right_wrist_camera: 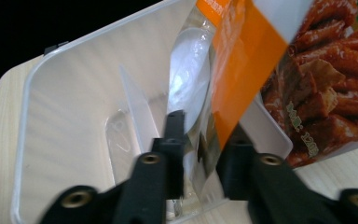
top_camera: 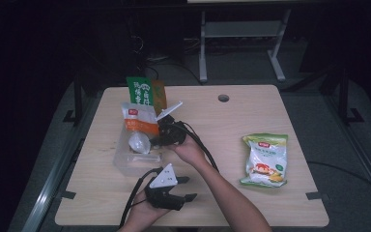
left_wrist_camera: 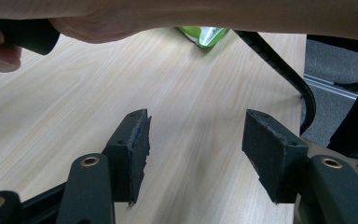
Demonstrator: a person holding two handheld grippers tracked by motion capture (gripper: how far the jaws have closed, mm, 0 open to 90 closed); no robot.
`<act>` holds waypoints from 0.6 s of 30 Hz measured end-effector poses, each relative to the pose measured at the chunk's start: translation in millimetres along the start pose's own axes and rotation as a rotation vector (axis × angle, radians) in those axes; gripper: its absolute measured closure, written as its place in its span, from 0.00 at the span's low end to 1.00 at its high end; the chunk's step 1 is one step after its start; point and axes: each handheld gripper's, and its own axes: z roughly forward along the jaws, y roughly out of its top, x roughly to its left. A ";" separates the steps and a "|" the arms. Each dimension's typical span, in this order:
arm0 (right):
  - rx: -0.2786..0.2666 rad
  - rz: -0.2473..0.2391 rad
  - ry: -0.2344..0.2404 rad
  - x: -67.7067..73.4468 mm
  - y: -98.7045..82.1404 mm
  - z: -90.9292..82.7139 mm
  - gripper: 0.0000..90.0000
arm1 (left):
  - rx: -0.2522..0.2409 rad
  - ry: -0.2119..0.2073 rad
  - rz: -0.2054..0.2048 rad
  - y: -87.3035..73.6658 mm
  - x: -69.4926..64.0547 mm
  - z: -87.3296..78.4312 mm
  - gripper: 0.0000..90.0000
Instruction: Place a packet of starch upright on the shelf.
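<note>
On the wooden bench [top_camera: 251, 106], the right claw [top_camera: 163, 131] pinches the lower edge of an orange snack pouch [top_camera: 139, 121], its 2 jaws drawn narrow on the packet and holding it over a clear plastic container [top_camera: 125, 162]. In the right gripper view the pouch [right_wrist_camera: 279, 70] hangs partly inside the container [right_wrist_camera: 65, 116]. The left claw [top_camera: 186, 188] rests near the bench's front edge, jaws spread wide with nothing between them. A green packet [top_camera: 140, 90] stands behind the container, and a yellow-green snack bag [top_camera: 265, 159] lies well apart at the right.
</note>
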 end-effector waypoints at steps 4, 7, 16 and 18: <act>0.017 -0.015 -0.011 -0.4 -4.1 4.5 1.00 | -0.001 0.002 0.000 -0.1 0.2 0.1 0.46; 0.012 0.012 0.004 -3.9 -7.4 5.4 0.99 | 0.003 0.001 -0.002 -0.1 0.3 0.8 0.46; -0.019 0.031 0.034 -7.7 -5.1 -6.9 0.75 | 0.005 0.007 -0.008 -0.2 2.4 -0.5 0.45; -0.028 0.037 0.044 -9.6 -5.5 -13.4 0.71 | 0.007 0.007 -0.005 0.0 2.2 -0.6 0.44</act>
